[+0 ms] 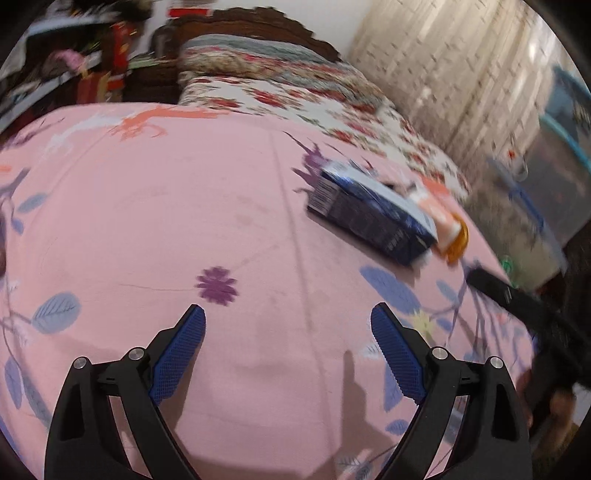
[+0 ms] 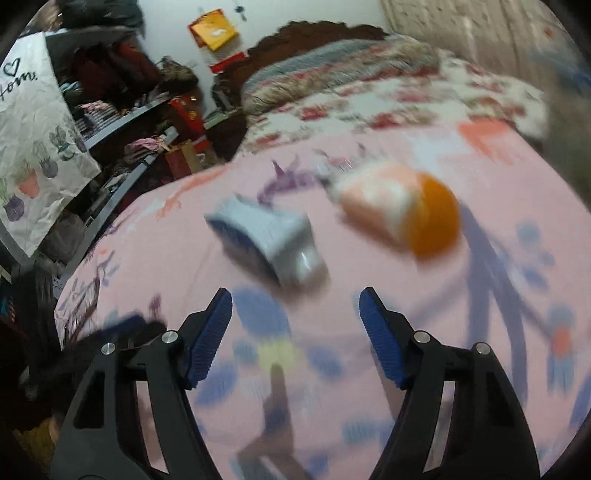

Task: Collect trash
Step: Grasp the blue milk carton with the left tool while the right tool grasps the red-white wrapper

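Note:
A dark blue and white carton lies flat on the pink floral bedsheet, up and to the right of my left gripper. Behind it lies a bottle with a peach label and an orange cap. My left gripper is open and empty over bare sheet. In the blurred right wrist view the carton and the orange-capped bottle lie just beyond my right gripper, which is open with nothing between its blue pads. A black finger of the right gripper shows at the right edge.
A quilt with red flowers and a folded blanket lie at the head of the bed against a dark wooden headboard. Cluttered shelves and a white printed bag stand at the left. A pale curtain hangs on the right.

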A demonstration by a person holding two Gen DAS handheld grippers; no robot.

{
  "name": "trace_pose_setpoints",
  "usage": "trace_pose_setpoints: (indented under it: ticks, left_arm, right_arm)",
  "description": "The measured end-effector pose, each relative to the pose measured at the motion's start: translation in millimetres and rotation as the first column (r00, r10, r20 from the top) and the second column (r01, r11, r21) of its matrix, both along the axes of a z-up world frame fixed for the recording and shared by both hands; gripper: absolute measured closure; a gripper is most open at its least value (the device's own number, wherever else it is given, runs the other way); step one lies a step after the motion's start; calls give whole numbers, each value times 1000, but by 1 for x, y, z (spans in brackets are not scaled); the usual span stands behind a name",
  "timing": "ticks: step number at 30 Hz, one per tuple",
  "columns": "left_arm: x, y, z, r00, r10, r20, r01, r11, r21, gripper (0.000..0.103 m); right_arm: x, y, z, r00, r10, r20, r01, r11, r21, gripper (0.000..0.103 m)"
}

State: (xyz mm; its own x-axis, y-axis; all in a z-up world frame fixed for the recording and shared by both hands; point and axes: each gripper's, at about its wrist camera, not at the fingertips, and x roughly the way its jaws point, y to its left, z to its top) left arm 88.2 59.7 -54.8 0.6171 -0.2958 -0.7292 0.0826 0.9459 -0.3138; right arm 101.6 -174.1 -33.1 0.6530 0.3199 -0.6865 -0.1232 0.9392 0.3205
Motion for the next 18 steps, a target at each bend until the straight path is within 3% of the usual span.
trace_pose_setpoints:
  ticks: [3, 7, 9, 11, 14, 16, 18]
  left_arm:
    - [0, 1, 1, 1000, 2, 2, -2, 1000, -8, 16]
    - [1, 3, 2, 1000, -4, -1, 4, 1000, -24, 16]
    - [2, 10, 2, 1000, -18, -10, 17, 998, -63, 16]
    - [5, 23, 6, 999, 13, -31, -15, 998, -65, 15]
    - [13, 40, 23, 997, 70, -12, -71, 989, -129, 13]
    - [22, 35, 35, 997, 72, 12, -71, 991, -116, 12]
    - [33, 19, 45, 998, 51, 39, -49, 997, -57, 11]
  right_arm:
    - [38, 13, 7, 999, 41, 14, -41, 999, 5, 30]
    - [70, 23, -2, 994, 94, -48, -92, 995, 43, 31]
    - [60, 29, -4, 982, 175, -74, -161, 974, 162, 33]
    - [36, 34, -3, 951, 305, -59, -264, 893, 364, 34]
    - [10, 29, 7, 958, 286, -13, -267, 908, 322, 34]
    - [7, 14, 14, 973, 232, -5, -222, 937, 270, 34]
    - [17, -6, 24, 986, 167, -2, -163, 963, 212, 34]
